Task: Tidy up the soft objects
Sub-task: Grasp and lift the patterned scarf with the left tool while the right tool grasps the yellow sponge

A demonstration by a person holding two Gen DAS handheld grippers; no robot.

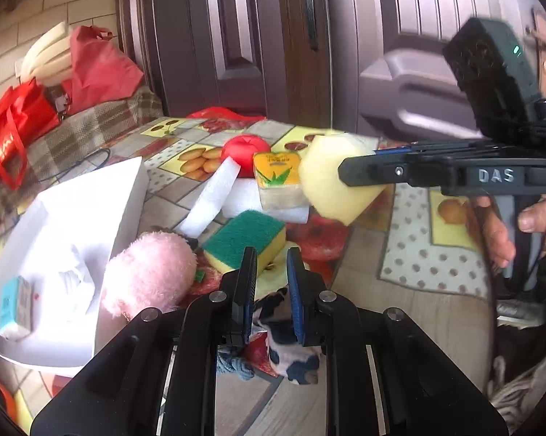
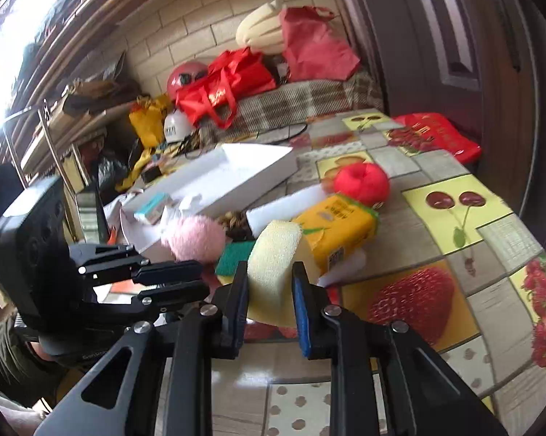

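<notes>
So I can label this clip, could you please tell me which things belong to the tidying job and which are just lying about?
Job:
yellow sponge, in right gripper
patterned cloth, in left gripper
pink plush
scourer
red ball
tissue pack
white box

Lying about:
red bags
helmet

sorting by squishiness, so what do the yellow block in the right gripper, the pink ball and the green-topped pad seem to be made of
Yellow block: likely open-cell foam sponge, with a matte, pitted surface.
Pink ball: looks like plush fabric, with a fuzzy, fluffy pile; the filling is hidden.
Green-topped pad: a dish sponge, with a coarse green scouring layer on smooth yellow foam.
</notes>
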